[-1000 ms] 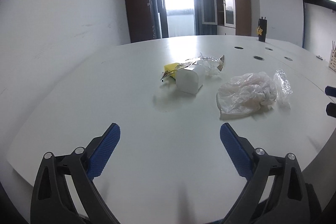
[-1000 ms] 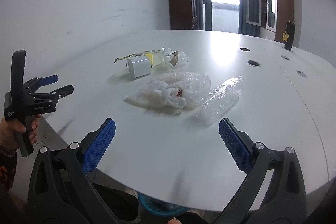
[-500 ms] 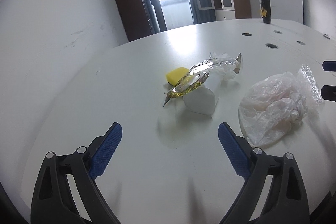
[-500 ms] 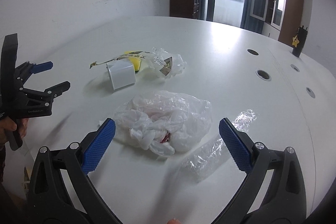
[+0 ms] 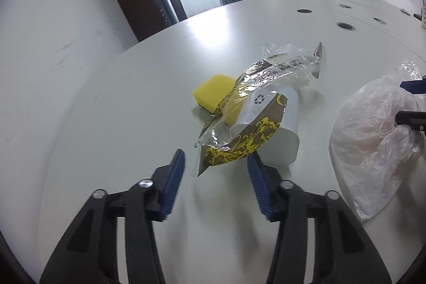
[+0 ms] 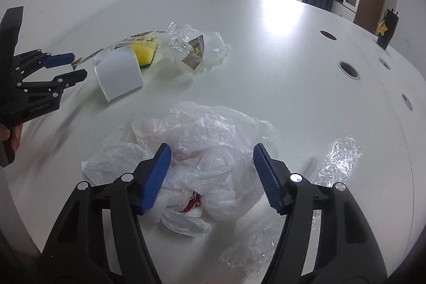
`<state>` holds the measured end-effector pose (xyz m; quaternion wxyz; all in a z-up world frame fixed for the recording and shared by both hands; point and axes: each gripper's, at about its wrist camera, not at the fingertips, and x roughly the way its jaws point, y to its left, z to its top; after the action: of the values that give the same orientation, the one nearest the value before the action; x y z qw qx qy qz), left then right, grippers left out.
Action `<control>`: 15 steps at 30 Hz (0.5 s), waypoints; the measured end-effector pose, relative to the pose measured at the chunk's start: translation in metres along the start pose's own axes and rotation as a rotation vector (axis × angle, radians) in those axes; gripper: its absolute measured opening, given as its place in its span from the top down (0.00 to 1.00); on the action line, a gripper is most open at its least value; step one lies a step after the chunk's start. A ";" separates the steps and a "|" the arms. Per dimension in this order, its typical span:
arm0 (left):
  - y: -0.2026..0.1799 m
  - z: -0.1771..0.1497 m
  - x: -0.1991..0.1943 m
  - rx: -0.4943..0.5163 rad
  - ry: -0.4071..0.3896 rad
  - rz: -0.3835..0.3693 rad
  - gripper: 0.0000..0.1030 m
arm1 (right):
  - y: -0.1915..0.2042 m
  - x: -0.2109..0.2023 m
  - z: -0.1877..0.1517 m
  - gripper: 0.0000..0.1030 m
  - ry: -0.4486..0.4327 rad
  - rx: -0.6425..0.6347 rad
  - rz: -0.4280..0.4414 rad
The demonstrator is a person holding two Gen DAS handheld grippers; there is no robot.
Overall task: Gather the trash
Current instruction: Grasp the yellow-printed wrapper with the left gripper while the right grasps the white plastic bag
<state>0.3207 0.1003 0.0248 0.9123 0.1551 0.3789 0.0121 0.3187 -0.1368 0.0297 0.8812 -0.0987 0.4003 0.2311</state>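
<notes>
Looking along my left gripper [image 5: 215, 167], I see its blue-padded fingers spread apart, with the near tip of the foil wrapper [image 5: 239, 135] hanging in the gap between them; neither pad touches it as far as I can tell. This brown-and-gold wrapper drapes over a white plastic cup [image 5: 277, 135] lying on its side just ahead and slightly right of the gripper. Beyond the cup, ahead and a little left, sits a yellow sponge [image 5: 211, 93], and the wrapper's silvery far end runs into some crumpled clear film [image 5: 293, 57] further ahead.

On my right gripper [image 6: 210, 167], the fingers are also spread, hovering low over the crumpled white plastic bag [image 6: 202, 140], which fills the space between and ahead of them. I cannot tell whether the pads [image 6: 157, 175] actually touch the bag. Something red [image 6: 193, 202] shows through the plastic close to the camera. A strip of clear cellophane [image 6: 338, 159] lies on the white table [image 6: 293, 71] just right of the right finger. The cup and sponge lie ahead and to the left, with the left gripper beside them.
</notes>
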 end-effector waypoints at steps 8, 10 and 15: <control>0.001 0.002 -0.020 -0.039 -0.090 -0.020 0.99 | 0.007 -0.014 -0.001 0.82 -0.074 -0.021 -0.022; 0.002 -0.001 -0.032 -0.053 -0.118 -0.009 0.99 | 0.012 -0.025 -0.003 0.83 -0.119 -0.025 -0.011; 0.012 -0.008 -0.065 -0.135 -0.141 -0.002 0.99 | 0.024 -0.049 -0.009 0.84 -0.183 -0.015 0.020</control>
<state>0.2701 0.1052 0.0677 0.9451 0.0932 0.3121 0.0258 0.2728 -0.1353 0.0607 0.9110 -0.0796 0.3174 0.2509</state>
